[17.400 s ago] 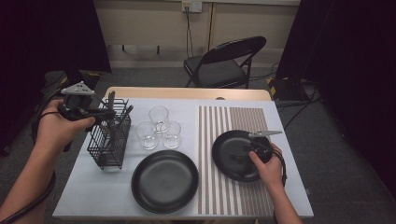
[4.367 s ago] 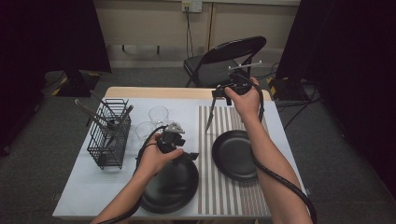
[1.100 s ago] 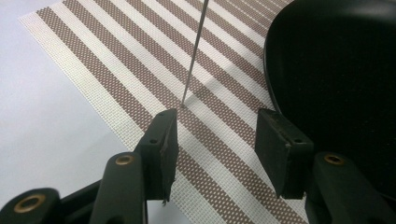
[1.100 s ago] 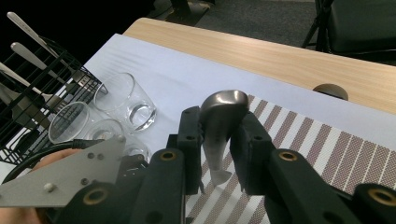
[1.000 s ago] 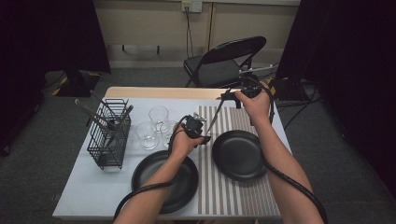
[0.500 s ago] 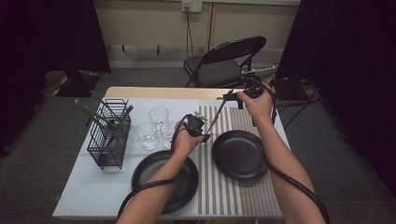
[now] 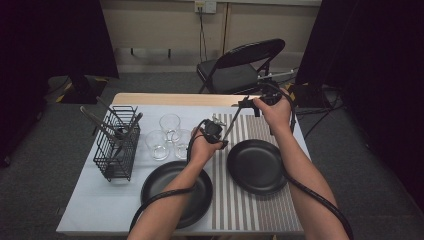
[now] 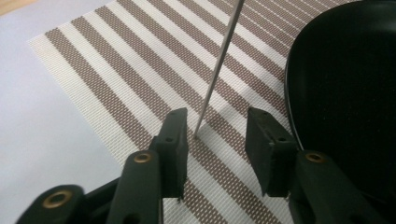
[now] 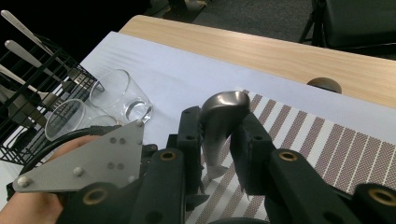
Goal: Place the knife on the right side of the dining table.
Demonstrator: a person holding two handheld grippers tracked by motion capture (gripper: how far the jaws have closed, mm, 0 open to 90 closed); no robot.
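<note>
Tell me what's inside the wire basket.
The basket holds several metal utensils, handles sticking up and leaning. Their lower ends are hidden behind the wires, so their kinds can't be told.

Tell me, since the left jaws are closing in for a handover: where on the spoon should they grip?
Low on the spoon's thin handle, just above its tip on the striped mat. The handle slants up to the right gripper, which clamps the bowl end, so the left gripper should straddle it from the side; the handle is already between its jaws.

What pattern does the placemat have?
Brown and cream stripes on the placemat, clearest in the left gripper view.
</note>
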